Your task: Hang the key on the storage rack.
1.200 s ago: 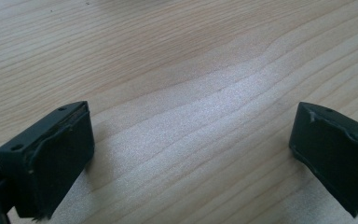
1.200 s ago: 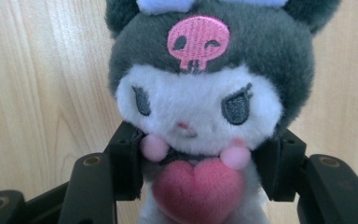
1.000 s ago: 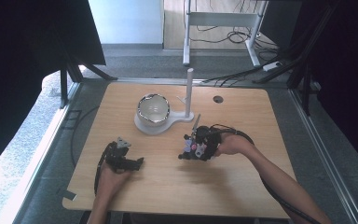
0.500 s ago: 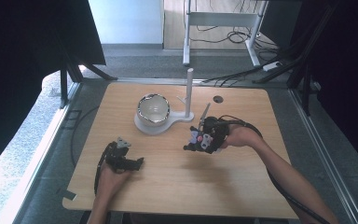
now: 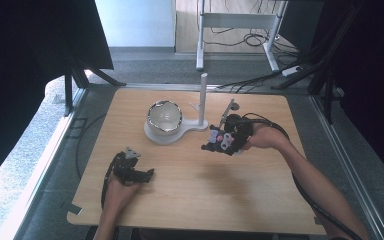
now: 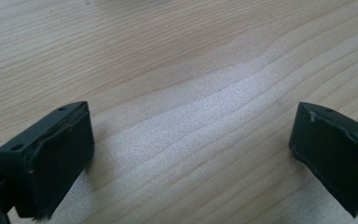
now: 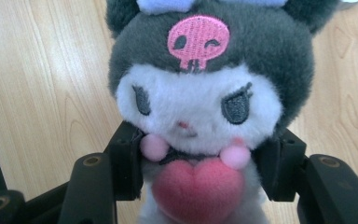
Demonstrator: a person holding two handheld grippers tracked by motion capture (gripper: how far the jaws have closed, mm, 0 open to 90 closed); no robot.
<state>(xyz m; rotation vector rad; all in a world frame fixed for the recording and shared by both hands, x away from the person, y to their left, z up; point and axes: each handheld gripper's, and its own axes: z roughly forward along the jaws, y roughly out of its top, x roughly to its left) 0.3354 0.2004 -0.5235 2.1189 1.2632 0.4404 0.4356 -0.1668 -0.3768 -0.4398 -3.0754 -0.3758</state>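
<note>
Plush doll (image 7: 196, 116) | clamped at neck by right gripper (image 7: 198, 168), lifted for carrying | left gripper (image 6: 191, 158) wide, idle on table (image 5: 190, 200)

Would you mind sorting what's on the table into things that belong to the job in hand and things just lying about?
In the job:
- plush toy, clamped in the right gripper
- stand and bowl, close beside the toy

Lying about:
- left gripper, open on bare table
- small dark object behind the right gripper, too small to identify
</note>
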